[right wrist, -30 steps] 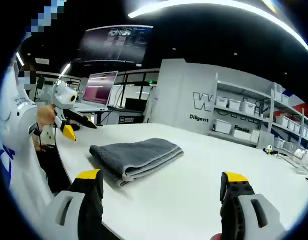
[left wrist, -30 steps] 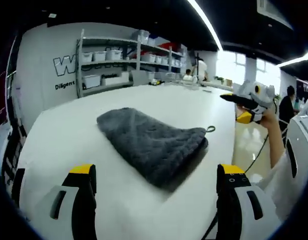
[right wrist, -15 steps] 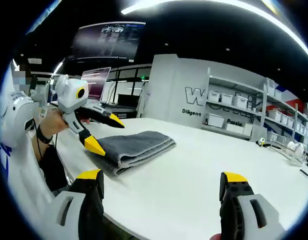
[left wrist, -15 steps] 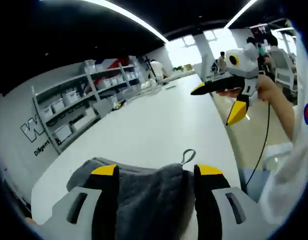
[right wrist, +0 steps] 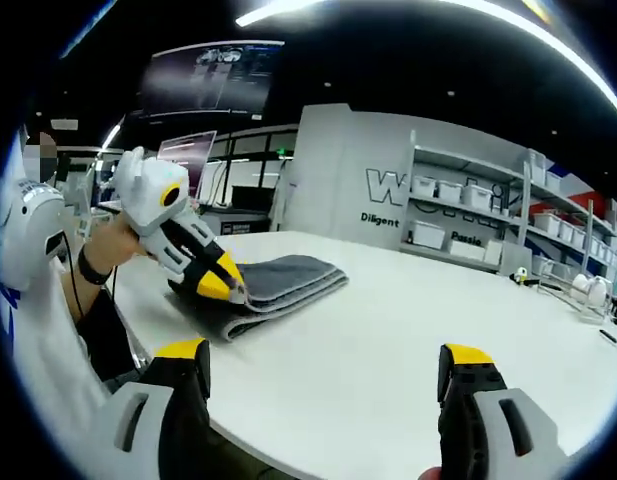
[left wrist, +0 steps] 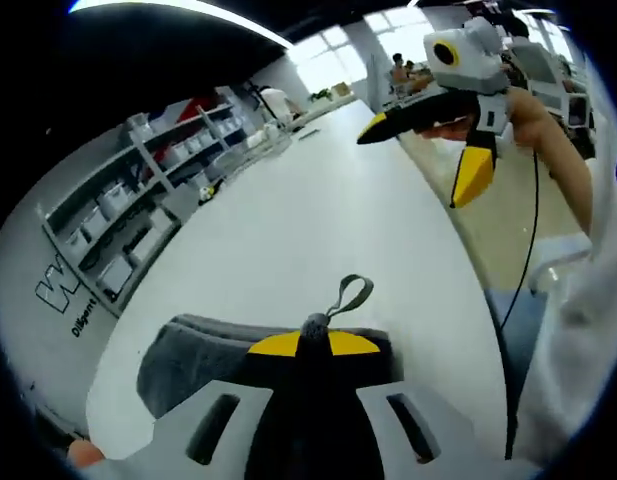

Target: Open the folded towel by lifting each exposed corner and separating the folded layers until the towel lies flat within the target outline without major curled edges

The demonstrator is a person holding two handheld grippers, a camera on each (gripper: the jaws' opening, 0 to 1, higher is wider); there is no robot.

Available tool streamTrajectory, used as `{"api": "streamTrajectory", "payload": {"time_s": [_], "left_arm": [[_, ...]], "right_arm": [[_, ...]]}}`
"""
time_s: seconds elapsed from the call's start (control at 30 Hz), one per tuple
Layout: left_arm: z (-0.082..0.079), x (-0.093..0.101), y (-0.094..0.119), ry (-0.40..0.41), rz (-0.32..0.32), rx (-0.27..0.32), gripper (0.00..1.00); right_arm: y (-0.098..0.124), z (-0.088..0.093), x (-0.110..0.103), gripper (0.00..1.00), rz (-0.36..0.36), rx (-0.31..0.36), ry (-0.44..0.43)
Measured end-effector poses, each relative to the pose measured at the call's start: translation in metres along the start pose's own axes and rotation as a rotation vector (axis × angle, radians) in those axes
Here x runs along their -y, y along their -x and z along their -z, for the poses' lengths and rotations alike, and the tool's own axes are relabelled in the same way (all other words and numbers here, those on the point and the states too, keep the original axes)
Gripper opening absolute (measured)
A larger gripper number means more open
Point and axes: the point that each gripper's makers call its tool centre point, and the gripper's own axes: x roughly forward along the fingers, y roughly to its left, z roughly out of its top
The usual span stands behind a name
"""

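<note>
Left tongs (right wrist: 226, 283) now clamped on towel (right wrist: 278, 280) corner; shelf bins (right wrist: 430, 234) behind.

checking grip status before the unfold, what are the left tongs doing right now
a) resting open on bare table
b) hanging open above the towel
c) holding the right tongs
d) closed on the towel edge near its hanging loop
d: the left tongs have their yellow tips pressed together on the grey towel, just below its hanging loop.

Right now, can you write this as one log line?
left gripper: shut on towel corner | right gripper: open, apart from towel | towel: folded on table
</note>
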Motion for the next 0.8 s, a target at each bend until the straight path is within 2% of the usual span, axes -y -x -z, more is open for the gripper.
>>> {"api": "streamTrajectory", "payload": {"time_s": [0.07,0.1,0.13,0.2,0.3,0.43,0.57,0.6,0.67,0.8], "left_arm": [[-0.002,-0.028,0.015,0.029,-0.105,0.030,0.05],[-0.001,-0.036,0.020,0.044,-0.138,0.037,0.05],[0.001,-0.053,0.032,0.075,-0.198,0.059,0.05],[0.006,-0.073,0.049,0.129,-0.278,0.087,0.05],[0.021,-0.105,0.078,0.194,-0.404,0.109,0.05],[0.046,-0.135,0.120,0.318,-0.543,0.170,0.05],[0.076,-0.145,0.152,0.404,-0.643,0.183,0.05],[0.086,-0.145,0.161,0.420,-0.669,0.170,0.05],[0.105,-0.143,0.179,0.421,-0.737,0.122,0.05],[0.139,-0.130,0.205,0.428,-0.830,0.017,0.05]], "right_arm": [[0.000,0.000,0.000,0.96,0.000,0.002,0.000],[-0.001,-0.001,0.000,0.96,-0.001,0.003,0.000],[-0.001,-0.001,0.000,0.96,-0.002,0.002,0.000],[-0.002,-0.001,0.000,0.96,-0.002,0.001,0.002],[-0.004,0.000,0.000,0.96,-0.005,-0.001,0.001],[-0.006,-0.001,0.000,0.95,-0.007,0.001,0.000],[-0.008,-0.001,-0.002,0.95,-0.015,-0.002,0.002],[-0.008,-0.001,-0.003,0.95,-0.016,-0.003,0.002],[-0.009,-0.001,-0.003,0.95,-0.019,-0.007,0.003],[-0.012,-0.001,-0.002,0.95,-0.019,-0.014,0.003]]}}
